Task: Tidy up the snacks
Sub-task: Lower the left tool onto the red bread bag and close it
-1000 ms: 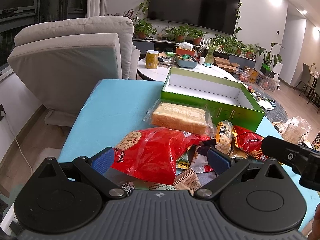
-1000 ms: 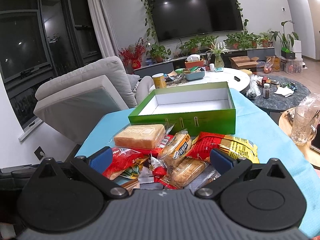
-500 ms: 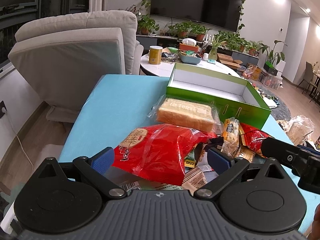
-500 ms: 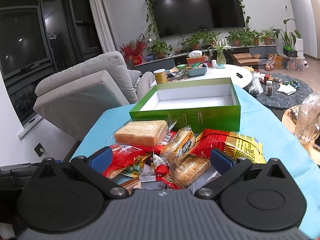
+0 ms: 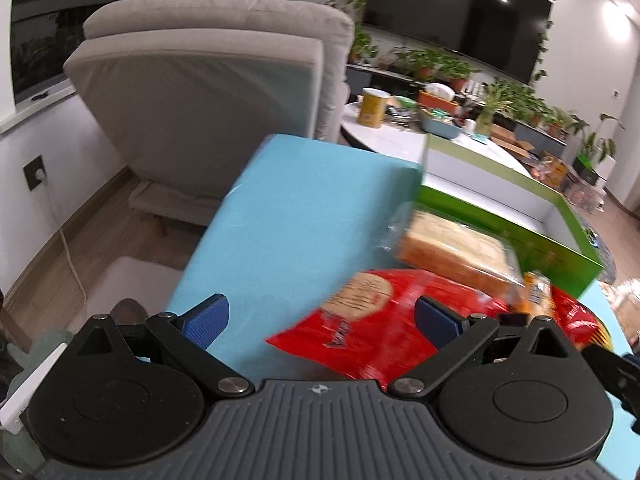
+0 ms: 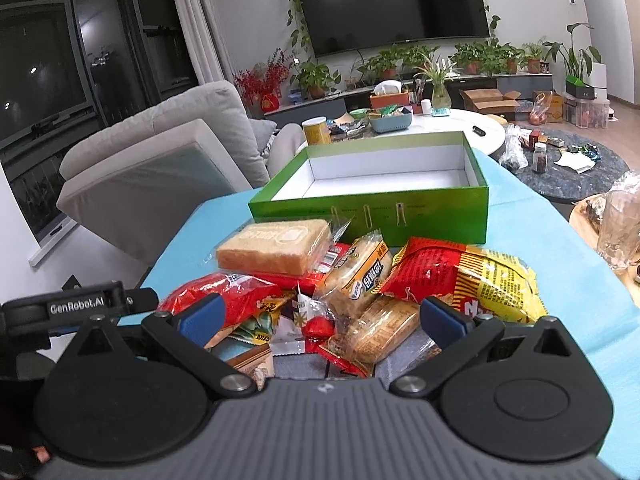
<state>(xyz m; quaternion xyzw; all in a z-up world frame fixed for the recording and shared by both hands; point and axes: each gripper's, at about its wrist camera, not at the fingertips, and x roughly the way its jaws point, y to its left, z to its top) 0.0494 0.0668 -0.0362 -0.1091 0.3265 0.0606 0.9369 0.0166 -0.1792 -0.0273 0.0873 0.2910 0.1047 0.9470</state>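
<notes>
fingers [image 6: 202,318] of both grippers stand wide and empty over the snack pile [image 6: 352,292]; nothing is picked yet, so next comes closing on one packet for the green box [image 6: 372,216].

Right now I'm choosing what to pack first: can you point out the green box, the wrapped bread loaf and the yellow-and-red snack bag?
green box [image 6: 436,216]: right wrist view, front wall.
wrapped bread loaf [image 6: 276,246]: right wrist view, top face.
yellow-and-red snack bag [image 6: 476,276]: right wrist view, middle.
</notes>
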